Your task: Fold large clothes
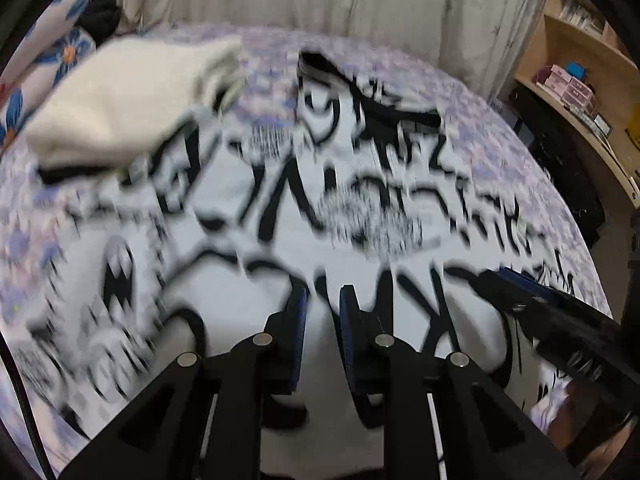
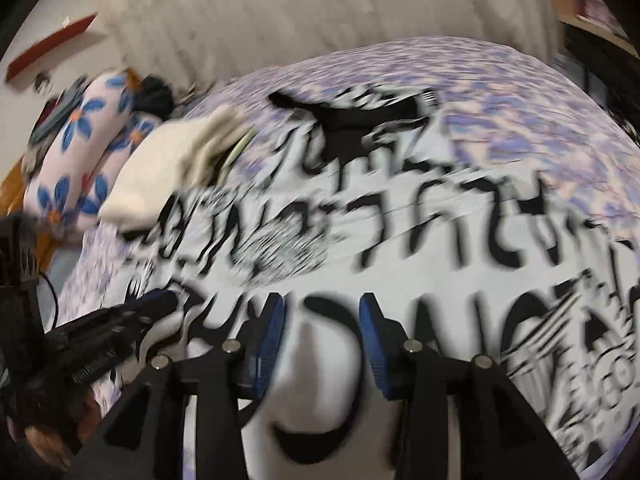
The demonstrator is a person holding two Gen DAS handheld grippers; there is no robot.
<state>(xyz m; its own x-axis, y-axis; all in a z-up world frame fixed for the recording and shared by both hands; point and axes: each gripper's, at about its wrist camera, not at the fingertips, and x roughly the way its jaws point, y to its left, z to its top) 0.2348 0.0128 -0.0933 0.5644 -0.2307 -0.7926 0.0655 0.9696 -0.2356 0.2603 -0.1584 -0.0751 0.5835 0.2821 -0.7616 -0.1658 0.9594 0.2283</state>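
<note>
Both views blurred. Left gripper (image 1: 323,300) parted narrowly, right gripper (image 2: 322,316) parted wide, nothing gripped, above printed shirt (image 1: 280,208) spreading ahead; cream garment (image 1: 120,100) ahead-left.

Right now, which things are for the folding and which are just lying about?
For folding: white garment with black lettering; left gripper; right gripper.
Lying about: folded cream-coloured cloth; blue-flowered pillow; wooden shelf with boxes.

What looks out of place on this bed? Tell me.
The cream folded garment overlaps the far left corner of the spread black-and-white printed garment, so that corner cannot fold freely. Motion blur hides finer detail.
</note>
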